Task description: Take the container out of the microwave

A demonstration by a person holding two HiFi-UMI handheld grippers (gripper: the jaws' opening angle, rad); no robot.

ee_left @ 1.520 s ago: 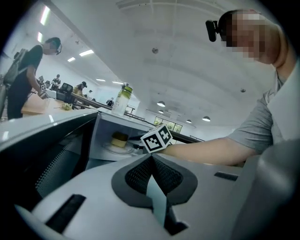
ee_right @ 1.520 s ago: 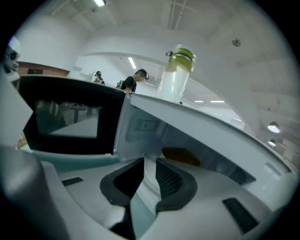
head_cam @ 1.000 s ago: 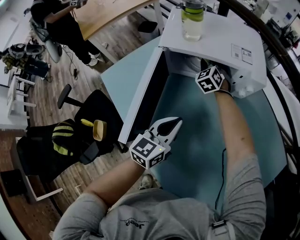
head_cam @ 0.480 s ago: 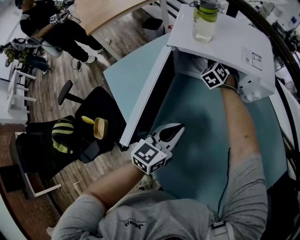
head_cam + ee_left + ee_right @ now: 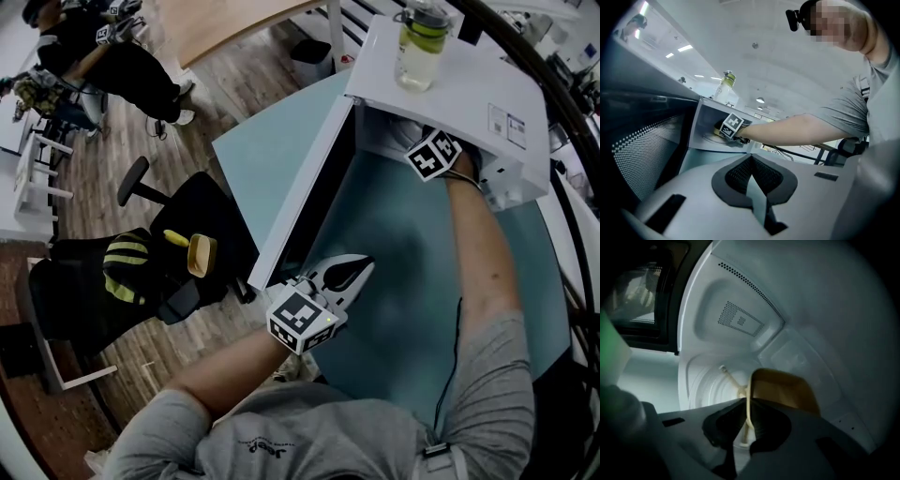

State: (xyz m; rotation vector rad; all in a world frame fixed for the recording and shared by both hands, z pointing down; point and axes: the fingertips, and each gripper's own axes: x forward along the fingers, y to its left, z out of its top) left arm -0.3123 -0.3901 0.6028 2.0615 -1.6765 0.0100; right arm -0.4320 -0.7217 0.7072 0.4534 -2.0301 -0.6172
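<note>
The white microwave (image 5: 469,84) stands on the teal table with its door (image 5: 300,187) swung open to the left. My right arm reaches into the cavity; only the right gripper's marker cube (image 5: 433,155) shows in the head view. Inside, the right gripper (image 5: 746,401) has just been closing, and its pads now press on the thin rim of a yellow container (image 5: 785,392) that sits on the turntable (image 5: 710,385). My left gripper (image 5: 366,263) rests low over the table in front of the door, shut with nothing in it (image 5: 751,158).
A clear bottle with a green band (image 5: 419,47) stands on top of the microwave. The cavity walls (image 5: 740,319) close in around the container. A black office chair (image 5: 187,225) and a seated person (image 5: 103,47) are on the floor to the left.
The right gripper's cube has shifted slightly further into the microwave opening and rolled a little. The left gripper has stayed where it was. The head camera has drifted.
</note>
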